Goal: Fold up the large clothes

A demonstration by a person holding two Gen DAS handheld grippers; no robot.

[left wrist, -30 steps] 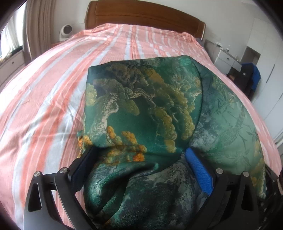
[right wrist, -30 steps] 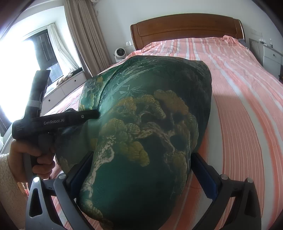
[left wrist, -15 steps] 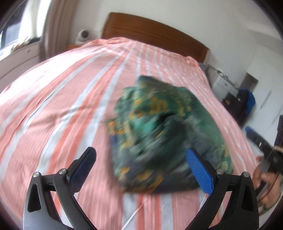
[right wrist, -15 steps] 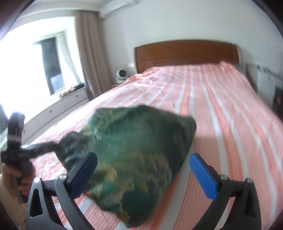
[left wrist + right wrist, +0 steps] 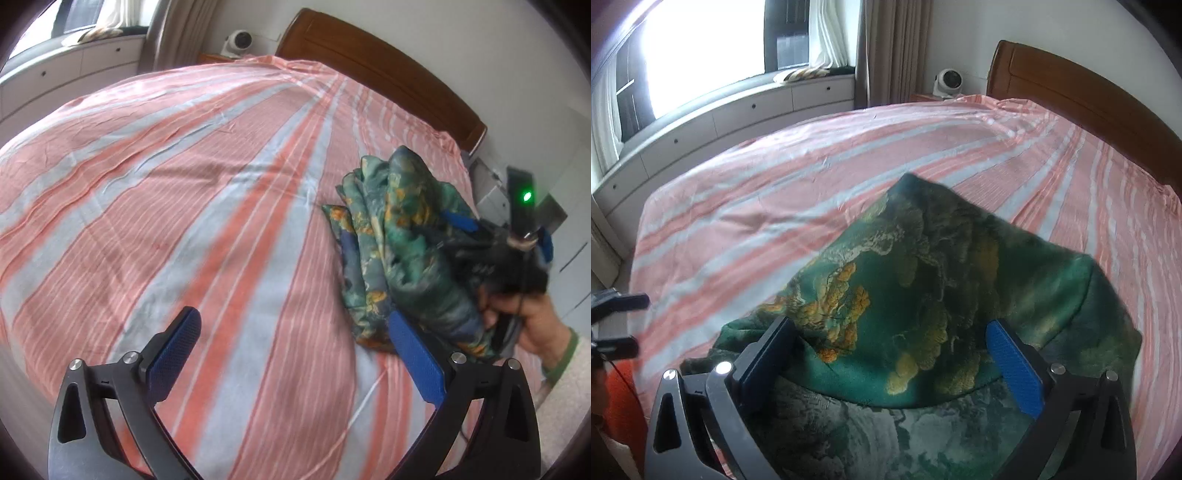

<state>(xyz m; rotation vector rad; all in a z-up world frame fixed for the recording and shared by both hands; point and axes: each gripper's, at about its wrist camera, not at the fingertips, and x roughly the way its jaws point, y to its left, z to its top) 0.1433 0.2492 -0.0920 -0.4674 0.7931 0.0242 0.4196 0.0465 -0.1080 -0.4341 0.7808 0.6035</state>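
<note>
A green patterned garment with gold motifs [image 5: 399, 251] lies bunched in a folded bundle on the striped bed, at the right of the left wrist view. My left gripper [image 5: 291, 354] is open and empty, above bare sheet to the left of the bundle. My right gripper [image 5: 897, 354] is open with the garment [image 5: 923, 295] bulging up between its spread fingers; the cloth fills the lower half of the right wrist view. The right gripper and the hand holding it also show against the bundle in the left wrist view [image 5: 495, 258].
The bed has a pink and pale striped sheet [image 5: 166, 192] and a wooden headboard [image 5: 1071, 92]. A low white drawer unit [image 5: 720, 122] runs under the window on the left. A small white fan [image 5: 947, 81] stands by the headboard. White cabinets [image 5: 565, 229] stand at the right.
My left gripper has let the garment go and swung away left over bare sheet. The bundle has dropped onto the bed. My right gripper has come back close over the garment.
</note>
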